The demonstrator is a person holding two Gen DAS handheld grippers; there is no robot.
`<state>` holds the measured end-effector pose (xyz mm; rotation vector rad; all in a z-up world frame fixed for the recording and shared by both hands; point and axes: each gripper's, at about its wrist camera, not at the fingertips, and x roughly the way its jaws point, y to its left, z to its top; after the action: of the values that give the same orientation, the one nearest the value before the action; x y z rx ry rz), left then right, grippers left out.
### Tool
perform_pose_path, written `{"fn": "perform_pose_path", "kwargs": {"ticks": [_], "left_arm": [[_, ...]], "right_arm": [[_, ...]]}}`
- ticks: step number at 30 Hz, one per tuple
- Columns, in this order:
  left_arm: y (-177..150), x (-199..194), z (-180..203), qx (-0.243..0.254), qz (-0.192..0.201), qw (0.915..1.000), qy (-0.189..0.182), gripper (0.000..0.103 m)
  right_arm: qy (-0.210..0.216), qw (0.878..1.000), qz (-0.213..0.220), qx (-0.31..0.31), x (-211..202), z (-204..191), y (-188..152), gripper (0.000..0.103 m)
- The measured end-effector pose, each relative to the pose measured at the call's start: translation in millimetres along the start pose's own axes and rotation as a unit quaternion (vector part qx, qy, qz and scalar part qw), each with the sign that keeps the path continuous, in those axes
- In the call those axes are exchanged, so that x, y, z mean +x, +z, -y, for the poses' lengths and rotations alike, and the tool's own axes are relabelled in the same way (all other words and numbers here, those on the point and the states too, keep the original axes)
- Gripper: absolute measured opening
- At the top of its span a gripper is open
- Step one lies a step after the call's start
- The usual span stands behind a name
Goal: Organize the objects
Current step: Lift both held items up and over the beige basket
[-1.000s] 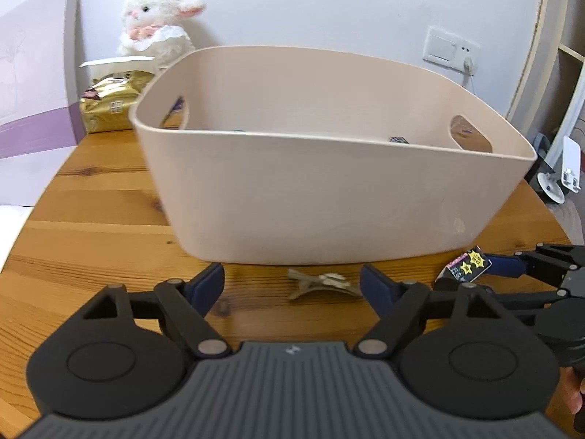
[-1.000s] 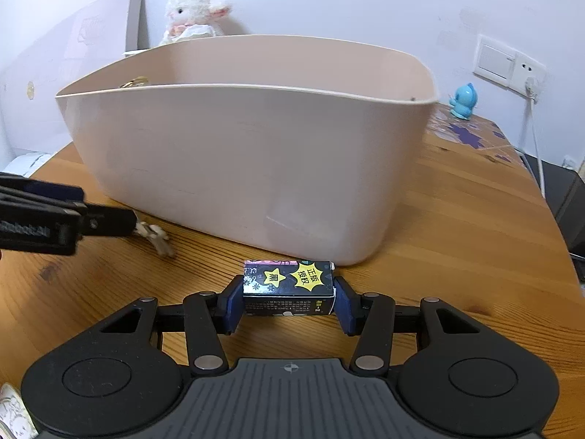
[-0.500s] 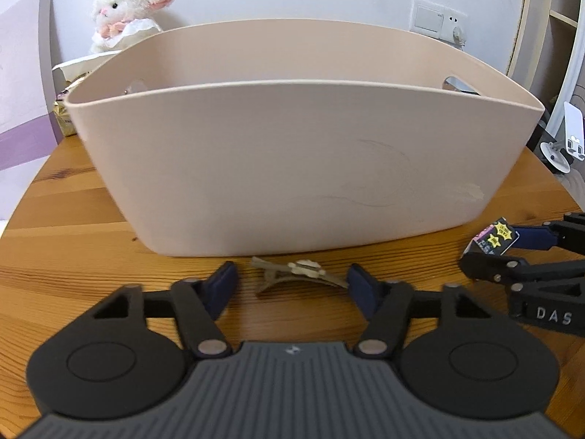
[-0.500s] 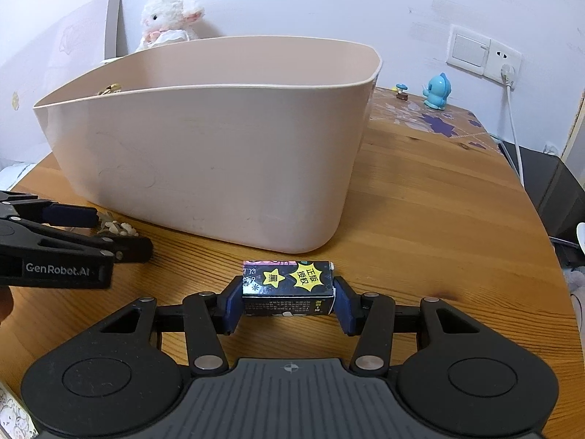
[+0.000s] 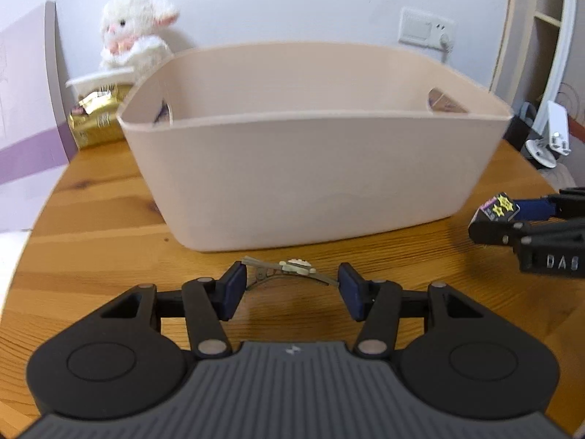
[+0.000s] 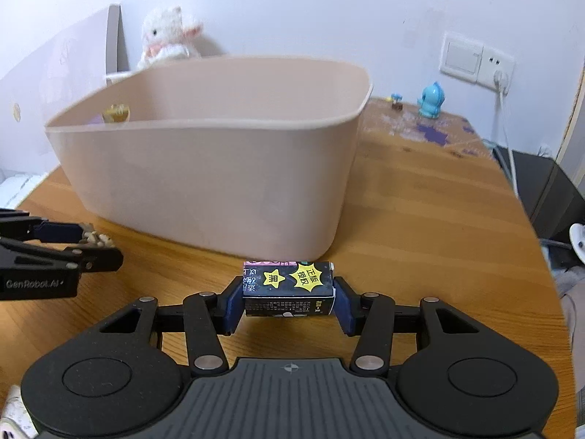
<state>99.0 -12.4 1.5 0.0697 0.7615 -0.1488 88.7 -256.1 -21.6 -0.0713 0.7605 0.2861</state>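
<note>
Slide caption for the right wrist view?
Right tool grips a small black box before the beige basket; left tool holds a hair clip.

Soft, even indoor light fills both views, a little dim and cool on the wall. Fisheye bending curves the table (image 5: 91, 226) edges, and the corners go black. The beige tub (image 5: 314, 168) is smeared by motion blur, its rim soft. Behind the tub, the plush lamb (image 6: 168, 34) is blurred. Shadows under the tub are faint.
</note>
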Motion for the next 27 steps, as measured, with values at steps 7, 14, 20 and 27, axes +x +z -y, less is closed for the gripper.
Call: {"fn": "perform_pose_path", "kwargs": {"ticks": [7,14,20,27], "left_arm": [[13,-56,-1,0.033,0.060,0.9976,0.007,0.057],[47,-82,-5,0.033,0.116,0.9925,0.019,0.057],[91,-75,-11,0.016,0.141,0.9889,0.045,0.057],[129,-36,-16,0.000,0.098,0.9931,0.064,0.057]], "right_arm": [[0.011,0.998,0.070,-0.004,-55,2,19,0.048],[0.020,0.990,0.139,-0.002,-89,1,53,0.048],[0.019,0.985,0.170,-0.011,-90,-8,80,0.048],[0.016,0.990,0.137,-0.004,-58,-15,115,0.048]]}}
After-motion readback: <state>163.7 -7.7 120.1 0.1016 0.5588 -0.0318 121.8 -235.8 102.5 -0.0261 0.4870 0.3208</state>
